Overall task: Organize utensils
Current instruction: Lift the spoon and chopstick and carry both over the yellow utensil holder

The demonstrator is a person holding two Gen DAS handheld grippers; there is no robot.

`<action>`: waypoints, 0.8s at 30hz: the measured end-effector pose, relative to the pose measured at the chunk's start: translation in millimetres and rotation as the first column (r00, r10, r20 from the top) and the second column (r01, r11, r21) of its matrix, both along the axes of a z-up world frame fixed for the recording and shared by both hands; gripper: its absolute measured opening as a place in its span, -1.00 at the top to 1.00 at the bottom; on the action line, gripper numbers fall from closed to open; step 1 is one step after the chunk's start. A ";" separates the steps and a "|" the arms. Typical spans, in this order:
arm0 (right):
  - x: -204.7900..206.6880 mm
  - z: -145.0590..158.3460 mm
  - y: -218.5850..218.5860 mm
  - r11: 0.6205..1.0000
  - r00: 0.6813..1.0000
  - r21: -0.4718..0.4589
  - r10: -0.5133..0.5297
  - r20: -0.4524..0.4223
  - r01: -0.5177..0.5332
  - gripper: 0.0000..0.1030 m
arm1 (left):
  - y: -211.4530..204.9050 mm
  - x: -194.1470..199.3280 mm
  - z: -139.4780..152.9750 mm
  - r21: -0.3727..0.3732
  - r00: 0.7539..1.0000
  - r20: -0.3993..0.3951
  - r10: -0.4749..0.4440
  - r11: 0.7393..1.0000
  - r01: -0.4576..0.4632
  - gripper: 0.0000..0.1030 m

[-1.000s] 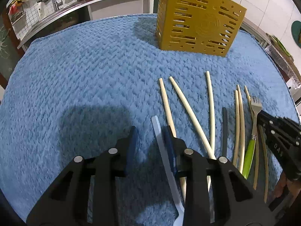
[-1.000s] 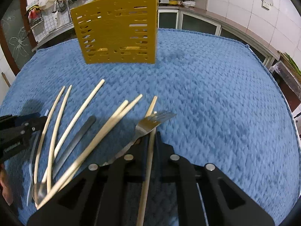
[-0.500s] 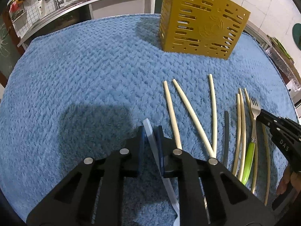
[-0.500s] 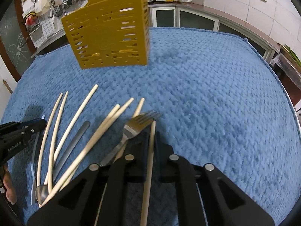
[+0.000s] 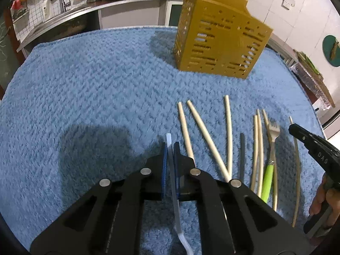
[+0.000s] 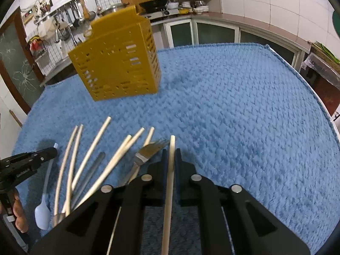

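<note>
My left gripper [image 5: 169, 146] points down at the blue towel, its jaws closing tight on the thin handle of a pale blue spoon [image 5: 175, 197], pads pressing it. In the right wrist view the spoon [image 6: 42, 211] trails back from the left gripper [image 6: 52, 149]. My right gripper [image 6: 172, 153] is shut on a cream chopstick [image 6: 169, 191], whose tip pokes out past the pads. A yellow slotted utensil holder [image 5: 221, 46] [image 6: 119, 57] stands upright at the far side. Several loose chopsticks [image 5: 204, 131] [image 6: 93, 146], a green-handled fork [image 5: 273, 131] [image 6: 148, 150] and a dark grey handle [image 5: 242, 155] lie between the grippers.
A blue towel [image 5: 85, 95] [image 6: 244, 106] covers the table. Kitchen counters, a sink and shelves run along the walls behind it. A person's hand [image 5: 323, 193] holds the right gripper [image 5: 293, 128] at the right edge of the left wrist view.
My left jaws went from standing apart around the spoon handle to clamped on it. The right gripper rose and rolled a little with its chopstick, whose tip now sits beside the fork's tines.
</note>
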State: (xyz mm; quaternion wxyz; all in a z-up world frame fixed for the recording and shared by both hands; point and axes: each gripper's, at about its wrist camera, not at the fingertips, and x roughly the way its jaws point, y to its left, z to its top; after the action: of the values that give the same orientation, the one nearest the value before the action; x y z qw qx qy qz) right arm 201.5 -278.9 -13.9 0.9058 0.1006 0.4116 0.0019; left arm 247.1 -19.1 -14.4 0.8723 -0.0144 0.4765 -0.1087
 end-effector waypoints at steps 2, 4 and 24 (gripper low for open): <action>-1.4 4.5 0.5 1.000 1.000 0.001 0.003 0.013 -0.003 0.88 | 0.2 -2.4 5.1 -0.009 1.000 0.018 -0.006 1.000 0.006 0.92; -3.4 8.6 0.8 1.000 1.000 0.005 0.006 0.026 -0.006 0.88 | 1.6 -3.6 9.7 -0.019 0.999 0.031 -0.009 1.000 0.009 0.92; -23.0 58.1 -4.9 0.996 0.957 0.087 0.008 0.289 -0.035 0.89 | 11.6 -13.9 53.2 -0.156 0.974 0.225 -0.022 0.986 0.058 0.94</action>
State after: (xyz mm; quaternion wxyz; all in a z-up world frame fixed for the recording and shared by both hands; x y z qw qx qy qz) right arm 178.6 -283.8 44.2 0.9505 0.1360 0.2758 0.0451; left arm 233.2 -7.5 38.8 0.9138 -0.0630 0.3656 -0.1653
